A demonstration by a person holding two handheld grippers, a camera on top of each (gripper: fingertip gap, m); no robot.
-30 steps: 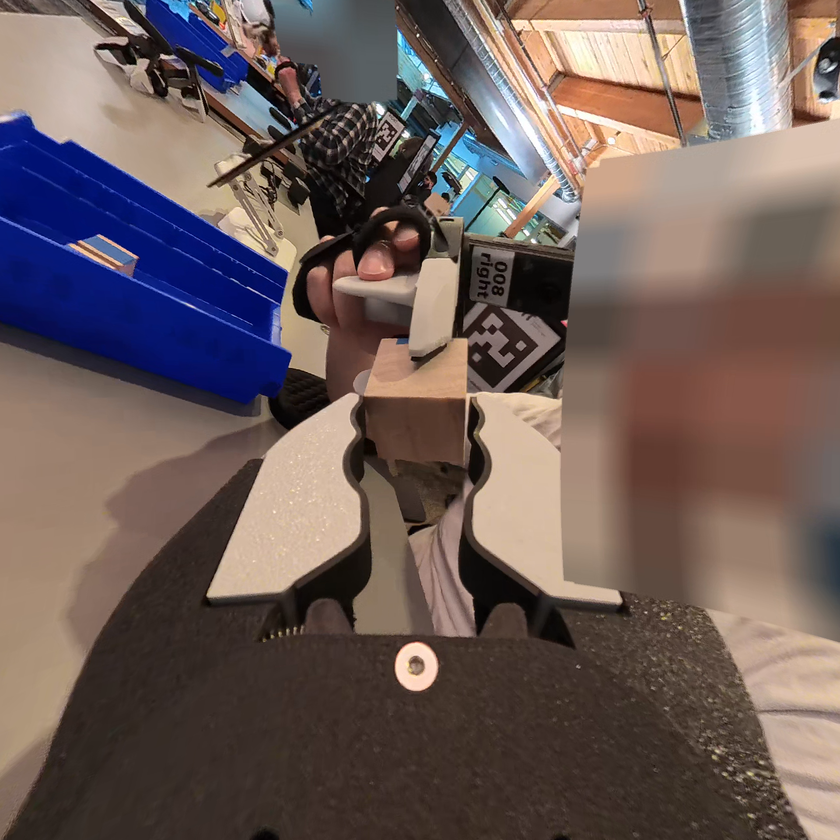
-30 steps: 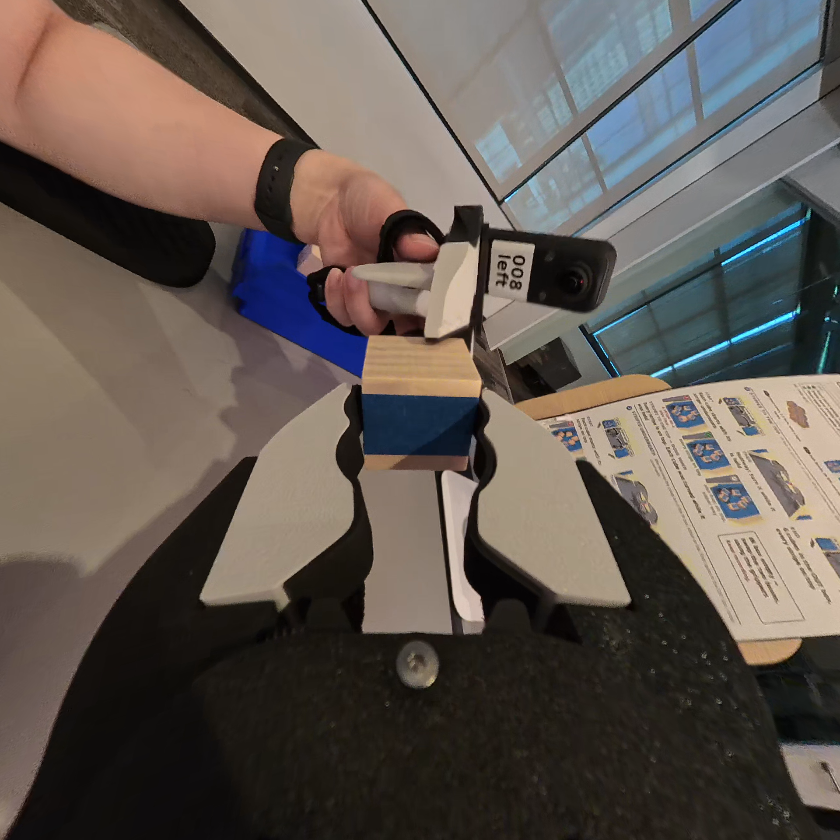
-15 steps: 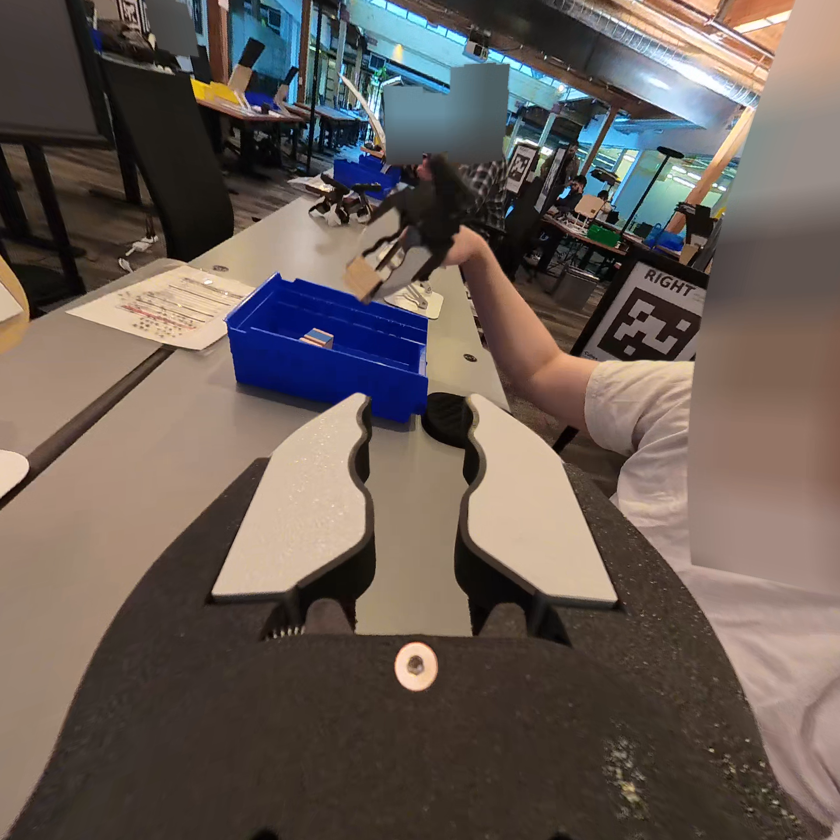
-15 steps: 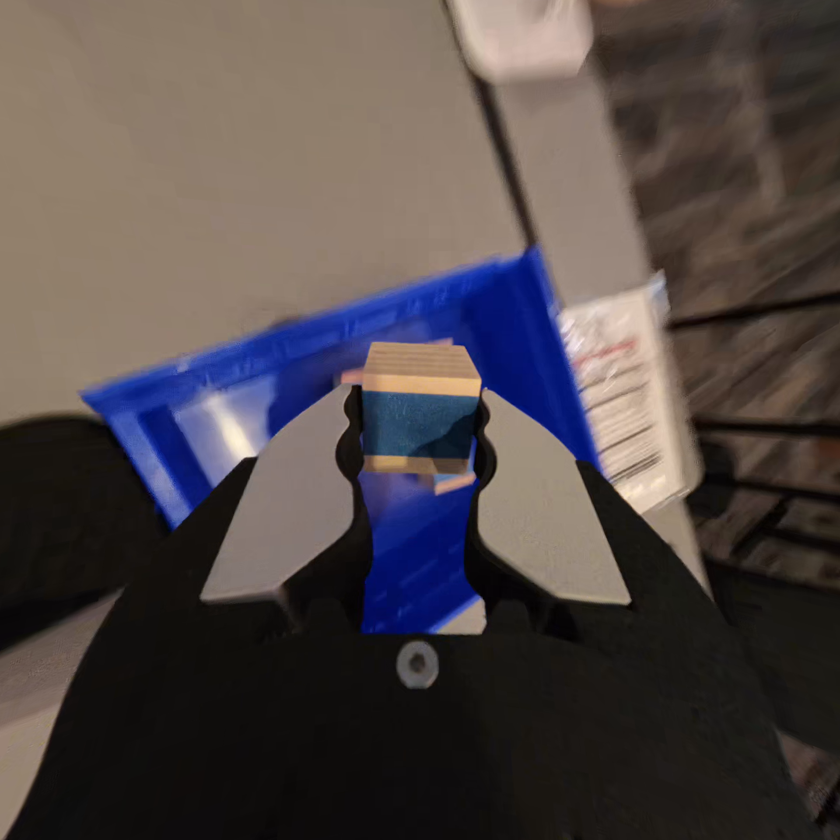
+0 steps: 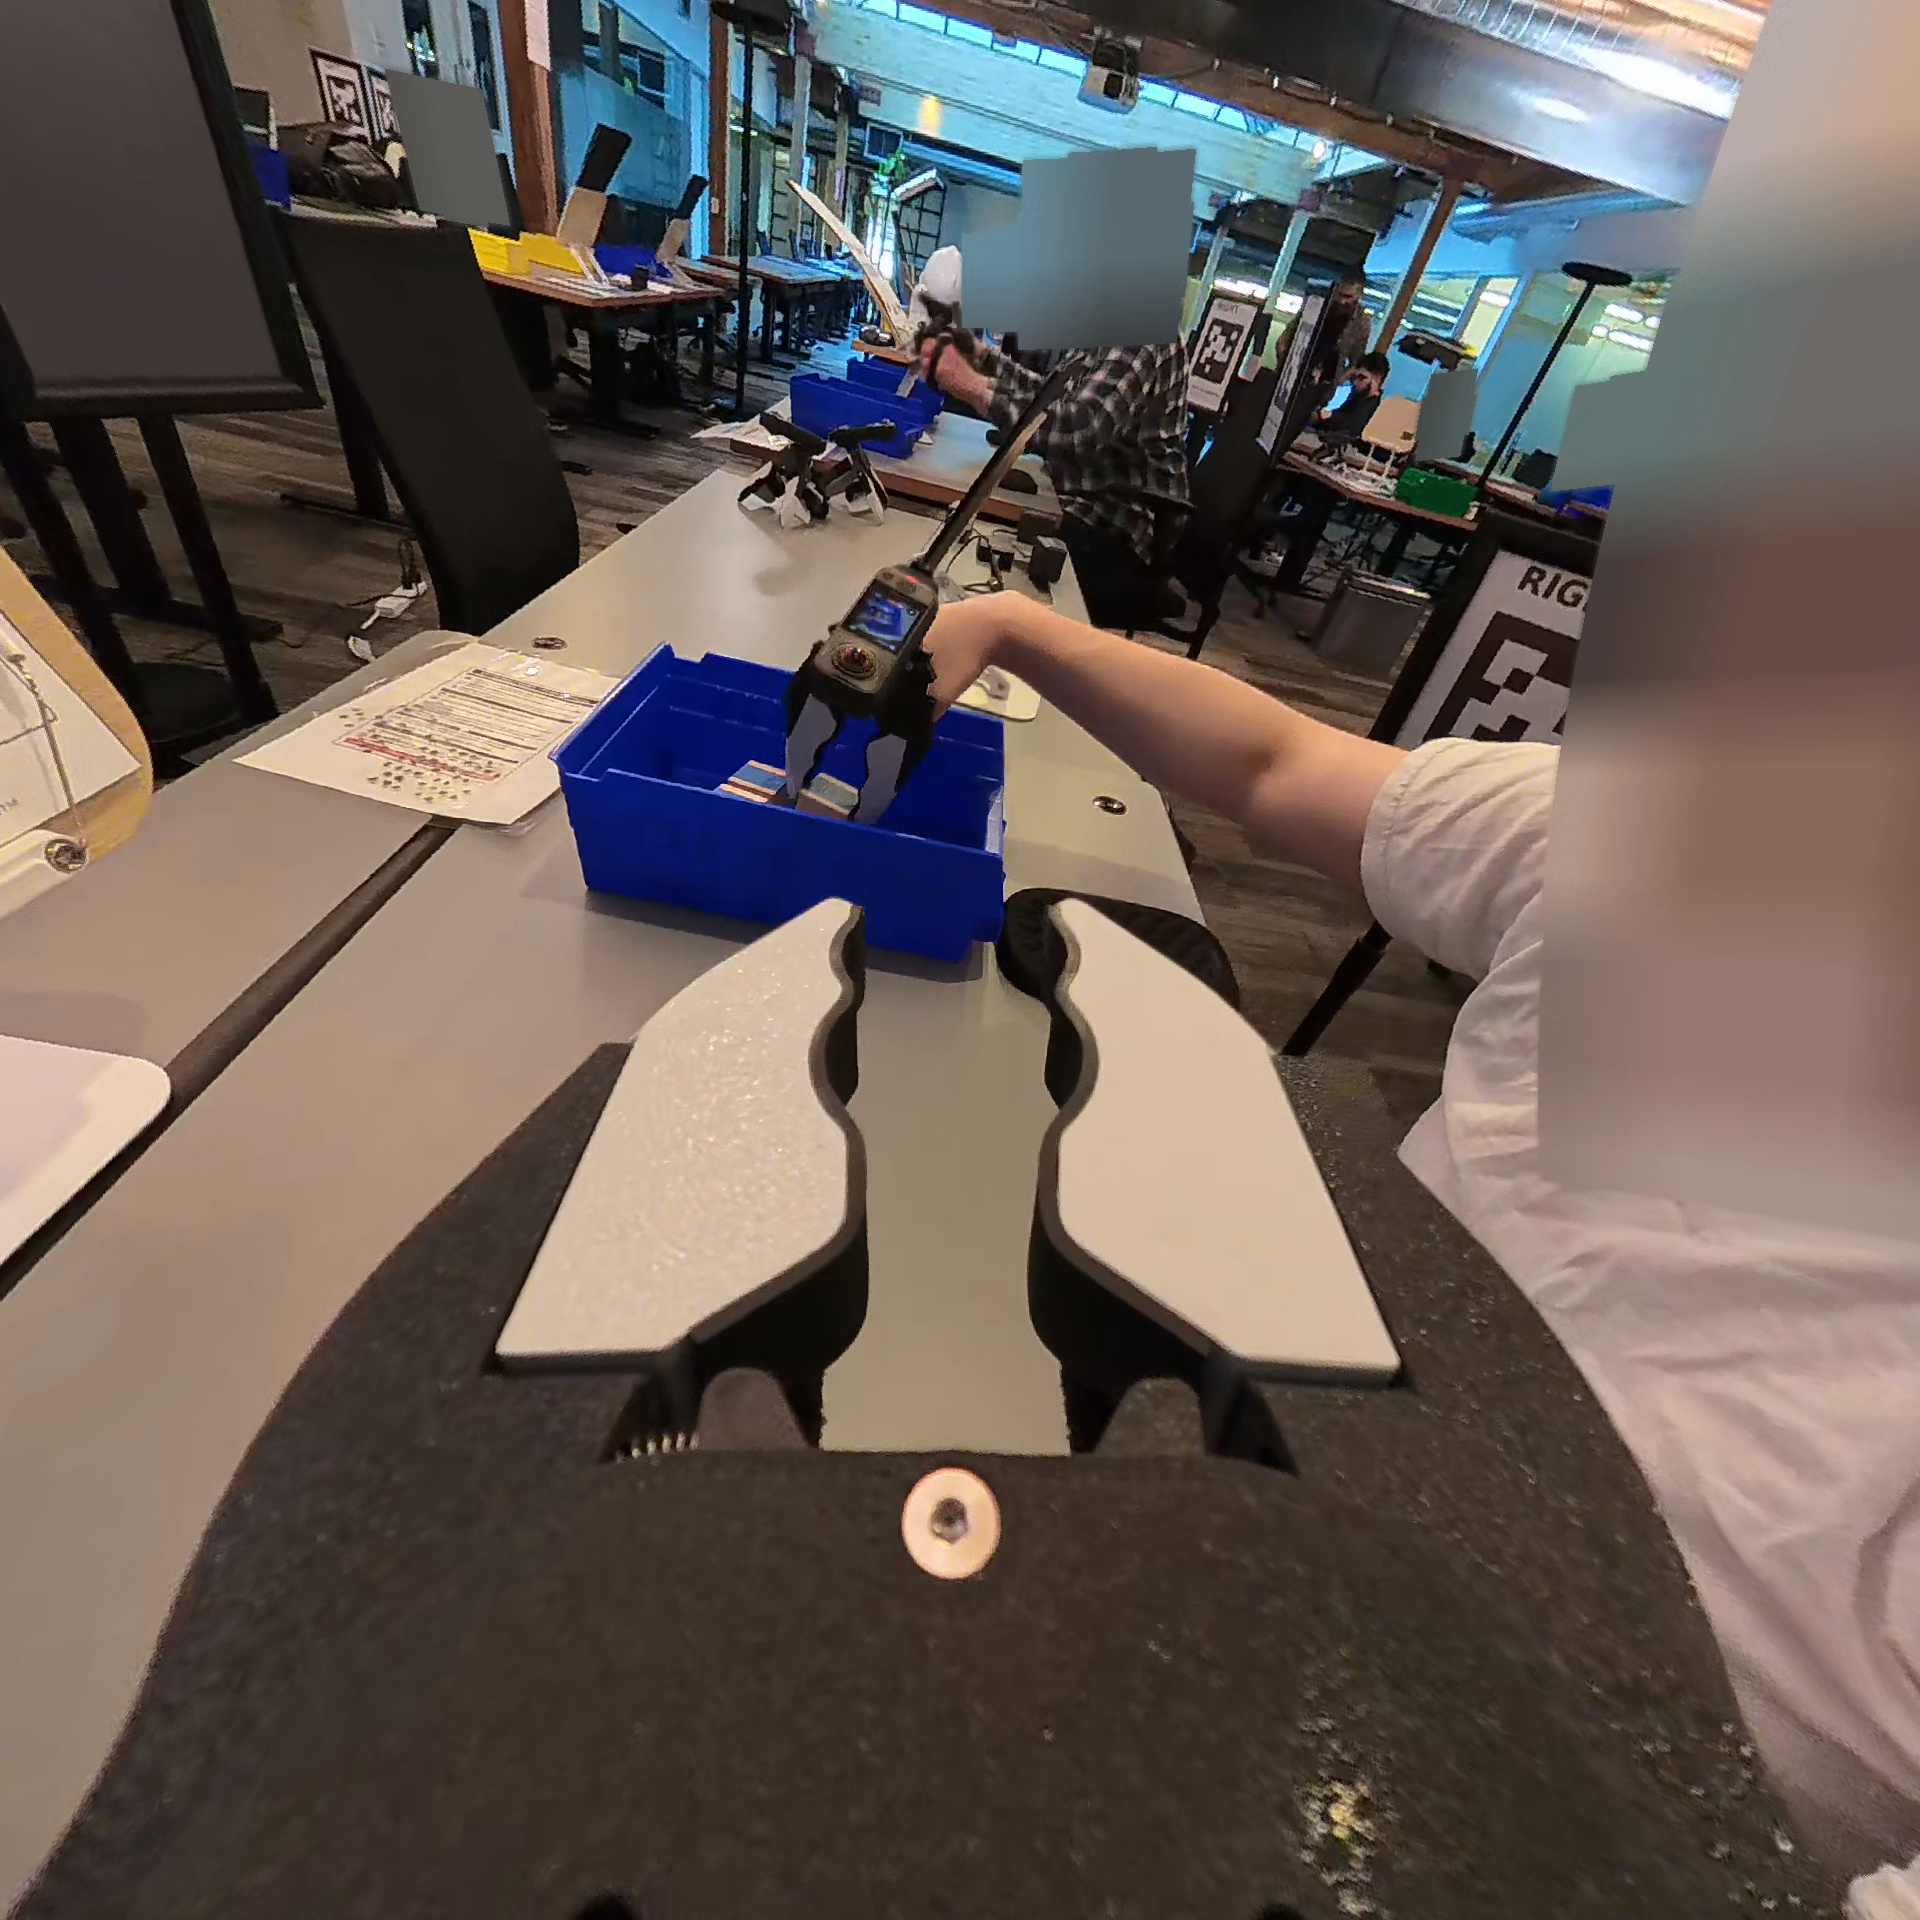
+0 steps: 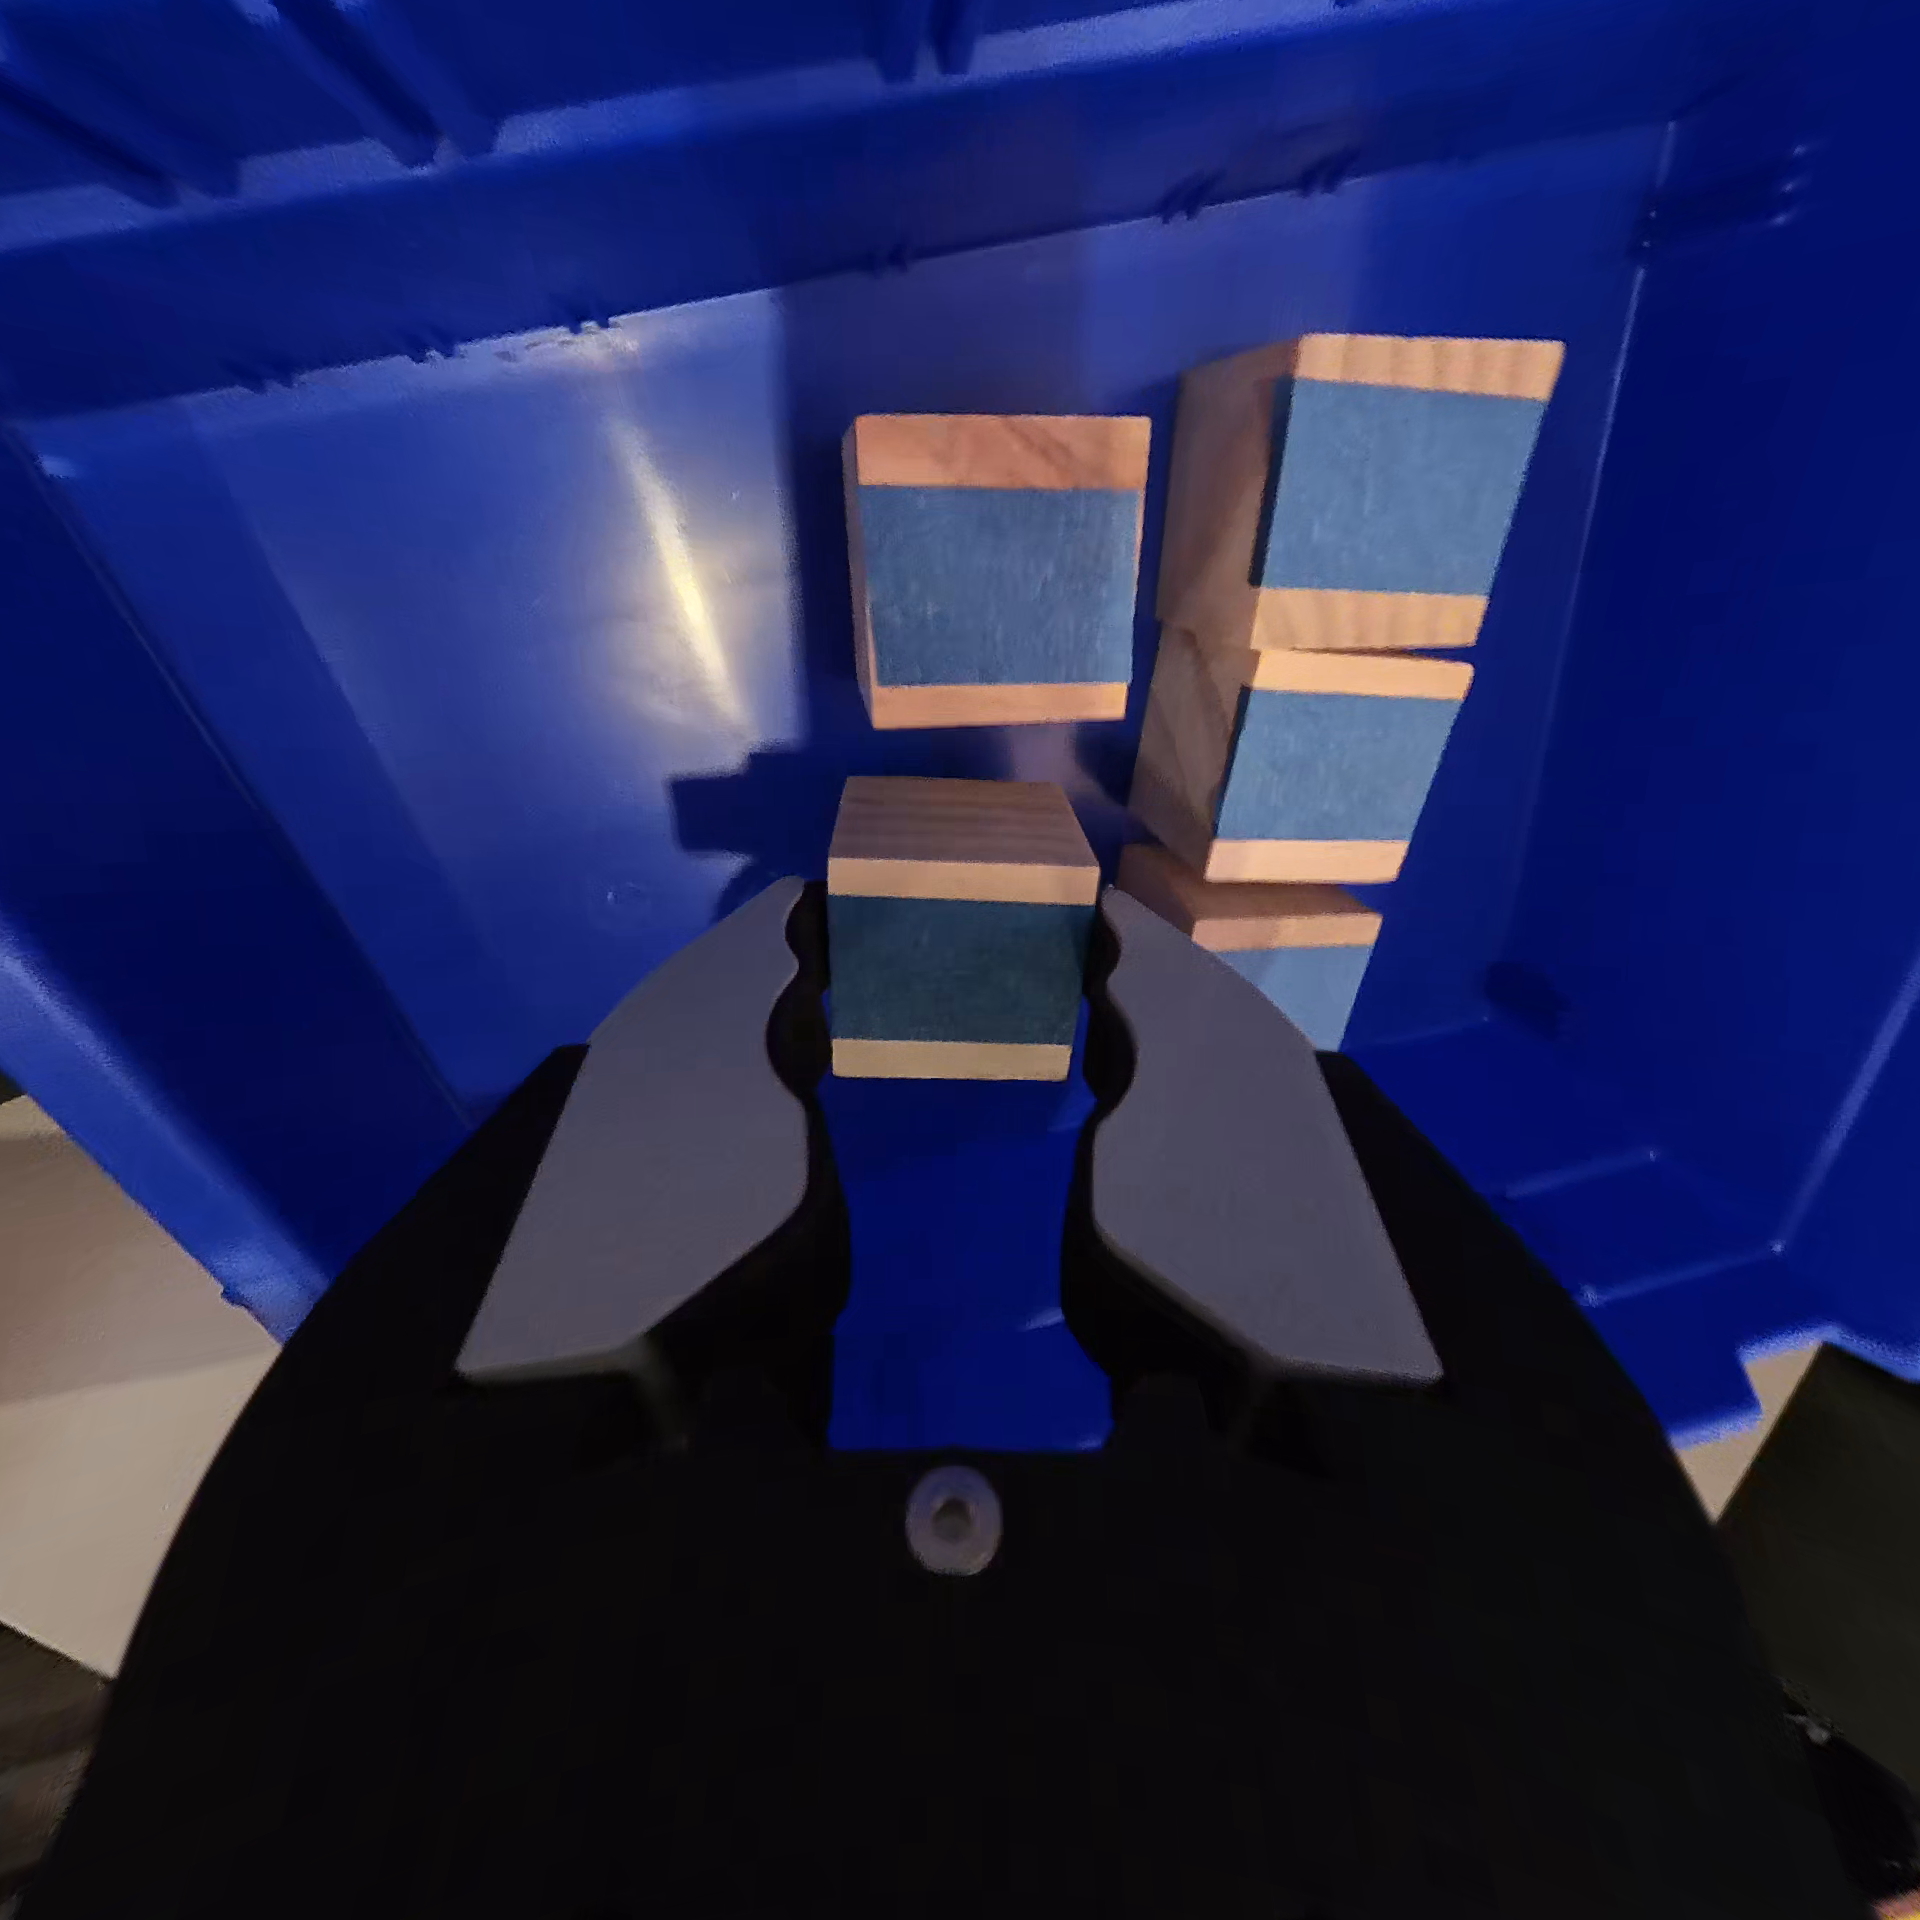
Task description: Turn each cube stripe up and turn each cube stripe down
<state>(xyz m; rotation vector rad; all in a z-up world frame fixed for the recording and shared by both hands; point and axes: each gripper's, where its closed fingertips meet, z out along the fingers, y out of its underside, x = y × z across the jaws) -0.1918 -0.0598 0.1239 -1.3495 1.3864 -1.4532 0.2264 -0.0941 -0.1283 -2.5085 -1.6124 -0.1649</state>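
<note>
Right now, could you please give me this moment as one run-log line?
right tool: shut on cube, stripe facing camera, inside blue bin | left tool: open, empty, over table | four cubes in bin, stripe up

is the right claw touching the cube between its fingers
Touching. The right wrist view shows the right claw with both fingers pressed against the sides of the striped cube, no gap.

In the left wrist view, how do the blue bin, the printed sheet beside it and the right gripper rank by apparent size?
1. blue bin
2. printed sheet
3. right gripper
The sheet lies flat, seen at a shallow angle, so its rank over the gripper is unsure.
</note>
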